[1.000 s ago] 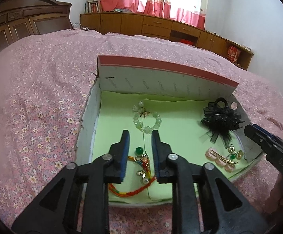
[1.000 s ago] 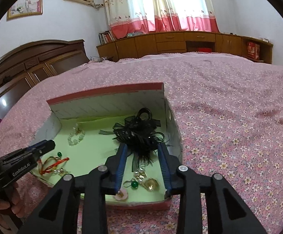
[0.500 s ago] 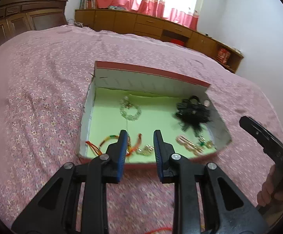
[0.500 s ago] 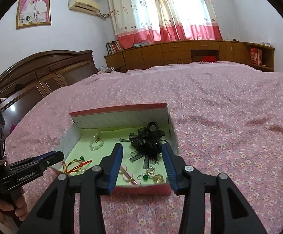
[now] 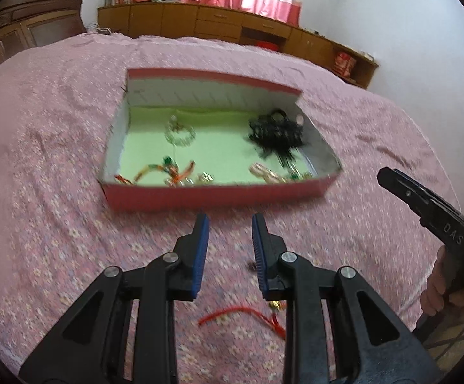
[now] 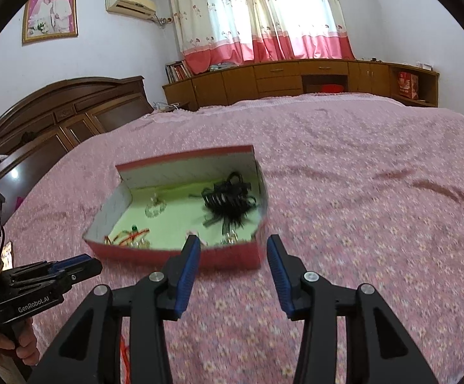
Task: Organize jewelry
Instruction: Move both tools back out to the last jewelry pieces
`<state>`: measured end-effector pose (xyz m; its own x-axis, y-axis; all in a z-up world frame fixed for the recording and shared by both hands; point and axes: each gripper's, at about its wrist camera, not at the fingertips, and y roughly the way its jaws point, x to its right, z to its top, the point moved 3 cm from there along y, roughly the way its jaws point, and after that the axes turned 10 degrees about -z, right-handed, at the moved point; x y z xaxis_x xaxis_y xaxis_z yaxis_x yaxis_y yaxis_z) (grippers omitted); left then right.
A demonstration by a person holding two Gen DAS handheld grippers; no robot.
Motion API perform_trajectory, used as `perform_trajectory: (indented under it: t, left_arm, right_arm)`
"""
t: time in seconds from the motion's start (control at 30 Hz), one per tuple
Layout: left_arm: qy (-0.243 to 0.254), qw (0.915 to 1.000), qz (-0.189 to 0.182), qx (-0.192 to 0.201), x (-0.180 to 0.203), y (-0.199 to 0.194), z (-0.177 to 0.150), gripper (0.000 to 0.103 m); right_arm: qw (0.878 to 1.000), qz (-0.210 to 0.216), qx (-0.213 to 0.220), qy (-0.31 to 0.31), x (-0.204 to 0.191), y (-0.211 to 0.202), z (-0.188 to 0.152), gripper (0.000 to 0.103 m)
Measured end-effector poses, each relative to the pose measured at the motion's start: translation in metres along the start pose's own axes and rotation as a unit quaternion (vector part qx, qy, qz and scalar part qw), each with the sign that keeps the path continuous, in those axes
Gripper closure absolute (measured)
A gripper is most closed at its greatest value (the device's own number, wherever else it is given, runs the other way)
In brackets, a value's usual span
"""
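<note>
Red cardboard box (image 5: pixel 219 192), mid-bed — most jewelry inside; red cord bracelet (image 5: pixel 241 315) lay outside — both grippers' fingers (image 5: pixel 200 249) open, empty.

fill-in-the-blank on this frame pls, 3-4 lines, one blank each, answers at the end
The jewelry lies in a red box lined in ____.
The black hair bow sits in the box's far ____ corner.
Both tongs, left and right, are ____.
A red cord lies on the ____, outside the box.

Answers: green; right; open; bedspread
</note>
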<state>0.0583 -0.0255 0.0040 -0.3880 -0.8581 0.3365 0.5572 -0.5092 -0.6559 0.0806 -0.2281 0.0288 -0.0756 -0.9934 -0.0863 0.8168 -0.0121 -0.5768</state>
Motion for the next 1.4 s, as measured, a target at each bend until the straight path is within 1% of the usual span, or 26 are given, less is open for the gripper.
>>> perform_trajectory:
  t: [0.13, 0.4, 0.63, 0.87, 0.93, 0.97, 1.03, 1.17, 1.4]
  left_arm:
    - [-0.003, 0.9998, -0.010, -0.017, 0.004, 0.008, -0.012, 0.084]
    - [-0.002, 0.9986, -0.017, -0.049, 0.009, 0.030, -0.027, 0.084]
    - [0.009, 0.9974, -0.006, -0.071, 0.014, 0.050, -0.037, 0.084]
    - [0.025, 0.9977, 0.004, -0.064, 0.016, 0.056, -0.037, 0.085]
    - [0.035, 0.9975, 0.010, -0.061, 0.018, 0.056, -0.037, 0.088]
    - [0.039, 0.9974, 0.012, -0.060, 0.018, 0.056, -0.036, 0.095]
    - [0.047, 0.9971, 0.013, -0.058, 0.020, 0.056, -0.036, 0.096]
    - [0.047, 0.9977, 0.011, -0.048, 0.020, 0.047, -0.034, 0.096]
    - [0.025, 0.9992, 0.026, -0.019, 0.006, 0.016, -0.020, 0.096]
  right_arm:
    - [1.000, -0.003, -0.011, -0.005, 0.002, -0.005, -0.014, 0.056]
    - [1.000, -0.002, -0.026, -0.006, 0.006, -0.009, -0.030, 0.056]
    - [0.999, -0.001, -0.035, -0.002, 0.009, -0.009, -0.037, 0.056]
    - [0.999, 0.000, -0.044, 0.003, 0.011, -0.007, -0.042, 0.056]
    - [0.999, 0.001, -0.047, 0.002, 0.010, -0.007, -0.043, 0.056]
    - [0.999, 0.001, -0.047, 0.002, 0.009, -0.007, -0.043, 0.056]
    - [0.999, 0.002, -0.048, -0.001, 0.008, -0.007, -0.044, 0.056]
    - [0.999, 0.002, -0.053, -0.003, 0.007, -0.005, -0.045, 0.056]
    - [0.998, 0.012, -0.063, -0.014, -0.002, -0.006, -0.046, 0.056]
